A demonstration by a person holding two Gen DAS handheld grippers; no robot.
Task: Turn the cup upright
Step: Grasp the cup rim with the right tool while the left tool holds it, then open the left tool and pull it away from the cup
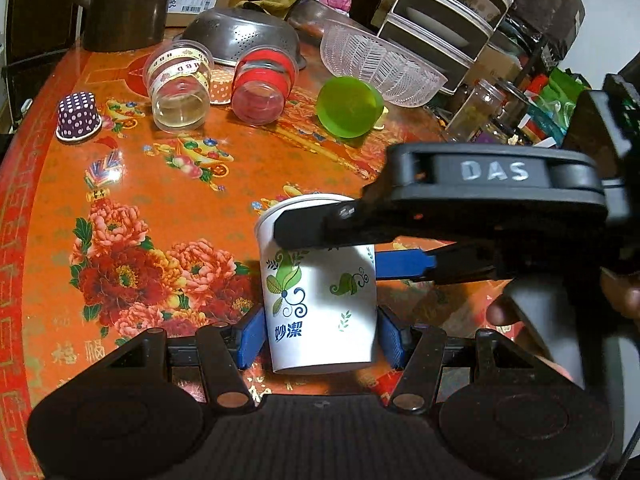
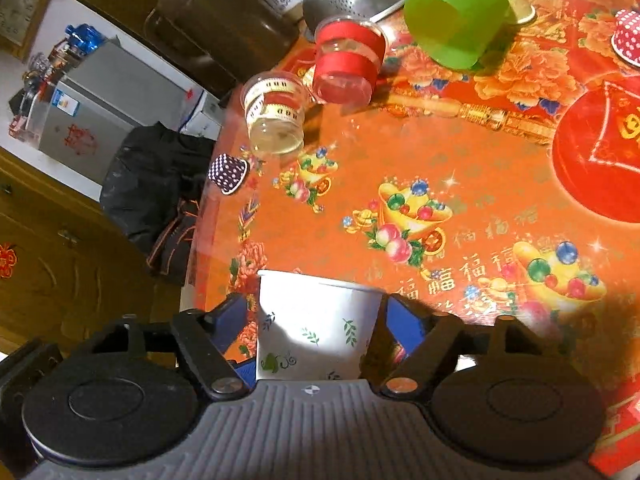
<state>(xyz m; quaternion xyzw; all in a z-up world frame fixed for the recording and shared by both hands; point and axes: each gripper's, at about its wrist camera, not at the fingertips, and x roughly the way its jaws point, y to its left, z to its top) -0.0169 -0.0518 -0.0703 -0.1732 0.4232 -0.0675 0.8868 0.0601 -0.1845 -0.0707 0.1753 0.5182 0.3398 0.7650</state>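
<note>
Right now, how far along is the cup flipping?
Partly done. The white cup sits between both grippers, left and right, its printed text reading upright and its rim up. Left to do: release it on the table. The green cup lies tipped over.

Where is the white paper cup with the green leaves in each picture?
Left wrist view: the white paper cup stands low in the middle, between the left gripper fingers, with the right gripper reaching in at its top.
Right wrist view: the cup is at the bottom middle, between the blue pads.
Shared landmark: the green cup lying on its side further back.
</note>
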